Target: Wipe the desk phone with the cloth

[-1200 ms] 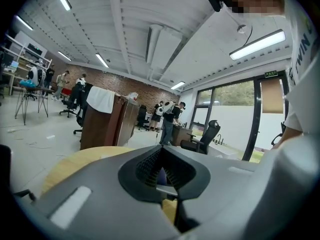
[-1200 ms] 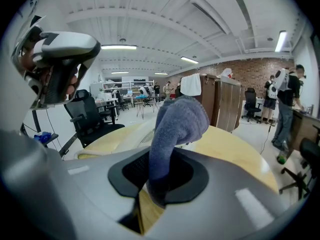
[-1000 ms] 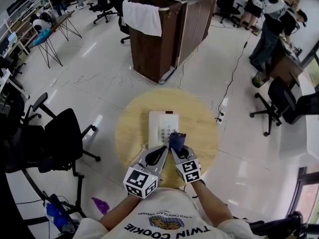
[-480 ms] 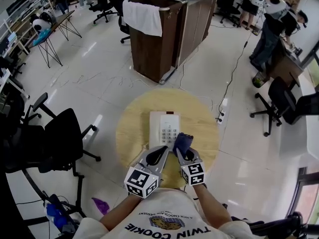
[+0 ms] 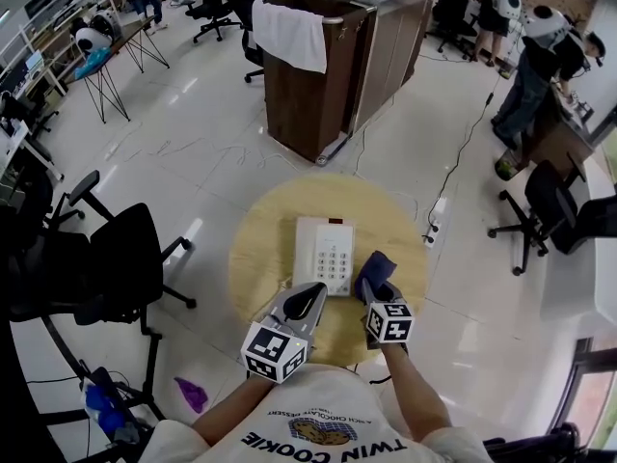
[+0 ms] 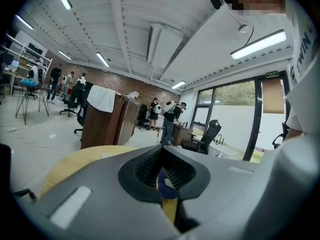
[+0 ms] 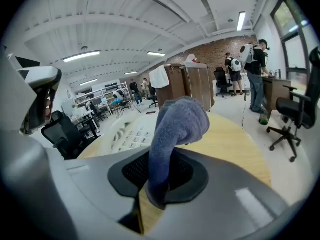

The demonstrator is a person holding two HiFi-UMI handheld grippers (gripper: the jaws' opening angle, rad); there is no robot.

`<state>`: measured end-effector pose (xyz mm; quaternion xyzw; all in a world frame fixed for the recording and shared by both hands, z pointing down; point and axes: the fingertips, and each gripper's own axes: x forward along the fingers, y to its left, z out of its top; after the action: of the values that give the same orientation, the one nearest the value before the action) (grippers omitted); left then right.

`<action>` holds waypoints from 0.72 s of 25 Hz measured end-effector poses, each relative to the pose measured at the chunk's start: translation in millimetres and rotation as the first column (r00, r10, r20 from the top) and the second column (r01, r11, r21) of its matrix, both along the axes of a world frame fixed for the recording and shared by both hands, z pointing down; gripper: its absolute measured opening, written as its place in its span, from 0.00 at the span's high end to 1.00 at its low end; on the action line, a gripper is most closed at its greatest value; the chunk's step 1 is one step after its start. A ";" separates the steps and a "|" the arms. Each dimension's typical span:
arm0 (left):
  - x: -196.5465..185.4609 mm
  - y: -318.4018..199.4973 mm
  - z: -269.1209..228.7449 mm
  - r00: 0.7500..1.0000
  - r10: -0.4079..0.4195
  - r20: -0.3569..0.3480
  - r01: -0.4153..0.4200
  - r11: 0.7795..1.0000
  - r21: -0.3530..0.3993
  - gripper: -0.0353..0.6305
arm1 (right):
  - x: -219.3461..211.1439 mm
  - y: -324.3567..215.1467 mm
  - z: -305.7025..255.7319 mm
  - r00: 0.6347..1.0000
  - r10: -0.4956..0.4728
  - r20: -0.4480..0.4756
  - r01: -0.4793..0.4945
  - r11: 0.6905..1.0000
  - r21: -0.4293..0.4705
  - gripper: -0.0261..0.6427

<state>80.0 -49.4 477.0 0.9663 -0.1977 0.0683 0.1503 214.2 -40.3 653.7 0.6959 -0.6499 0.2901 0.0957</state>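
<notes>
A white desk phone (image 5: 324, 254) lies on the round wooden table (image 5: 260, 230), keypad facing up. My right gripper (image 5: 372, 295) is shut on a blue cloth (image 5: 374, 270), which hangs over the table just right of the phone, clear of its keypad. In the right gripper view the cloth (image 7: 175, 129) stands up out of the jaws, with the phone (image 7: 131, 132) to its left. My left gripper (image 5: 308, 295) is shut and holds nothing, its tip at the phone's near edge. The left gripper view shows only its own shut jaws and a sliver of blue beyond.
A brown cabinet (image 5: 333, 61) with a white towel (image 5: 287, 35) draped over it stands beyond the table. A black office chair (image 5: 125, 258) is on the left, and a cable (image 5: 453, 162) runs across the floor to the right. People stand at desks far back.
My right gripper has carried the cloth to the right, off the phone's keypad to the table beside it. The left gripper has stayed where it was.
</notes>
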 end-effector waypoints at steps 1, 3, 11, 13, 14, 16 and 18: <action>-0.2 0.0 0.3 1.000 -0.002 0.002 0.002 1.000 -0.001 0.96 | -0.1 -3.3 0.9 1.000 -0.009 -0.002 0.009 1.000 -0.004 0.86; -1.1 0.4 1.4 1.000 -0.004 0.005 0.004 1.000 -0.002 0.96 | -0.8 -9.6 3.1 1.000 -0.024 -0.001 0.024 1.000 -0.012 0.86; -8.1 -3.4 1.6 0.999 -0.036 0.013 0.036 0.999 0.000 0.96 | 7.5 -34.9 6.3 0.998 -0.055 -0.017 0.055 0.998 -0.028 0.86; -9.6 -5.6 1.2 0.999 -0.050 0.014 0.050 0.999 0.001 0.96 | 11.0 -42.6 5.9 0.997 -0.077 -0.024 0.076 0.997 -0.034 0.86; -10.7 -6.4 1.3 0.998 -0.056 0.015 0.056 0.998 0.001 0.96 | 13.0 -45.9 6.0 0.996 -0.087 -0.030 0.086 0.996 -0.037 0.86; -13.4 -7.9 0.9 0.998 -0.067 0.015 0.067 0.998 0.003 0.96 | 17.7 -52.1 5.8 0.993 -0.108 -0.048 0.106 0.993 -0.047 0.86; -15.8 -9.5 0.0 0.997 -0.078 0.014 0.078 0.997 0.006 0.96 | 22.4 -59.3 4.1 0.989 -0.128 -0.069 0.124 0.991 -0.054 0.86</action>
<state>64.2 -58.9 477.0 0.9578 -0.2364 0.0689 0.1486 236.6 -99.6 657.7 0.6609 -0.6812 0.2741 0.1547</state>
